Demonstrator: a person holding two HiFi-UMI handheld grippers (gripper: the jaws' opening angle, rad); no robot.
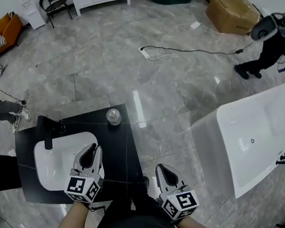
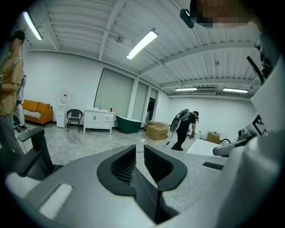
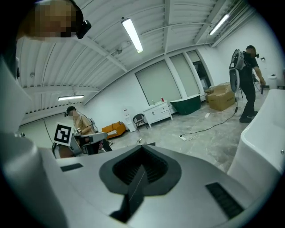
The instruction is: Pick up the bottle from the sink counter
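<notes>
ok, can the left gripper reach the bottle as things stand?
Probably yes: the bottle stands alone on the counter ahead-right of the left gripper, faucet well off to the side. Its fingers are barely apart and would need opening.

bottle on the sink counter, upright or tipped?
Upright: the head view shows the bottle from above, round top up, standing near the far edge of the black counter.

Black bench (image 1: 122, 152), white basin (image 1: 54, 170) sunk in it, black faucet (image 1: 50, 131) behind the basin, bottle (image 1: 113, 116) upright near back right corner
</notes>
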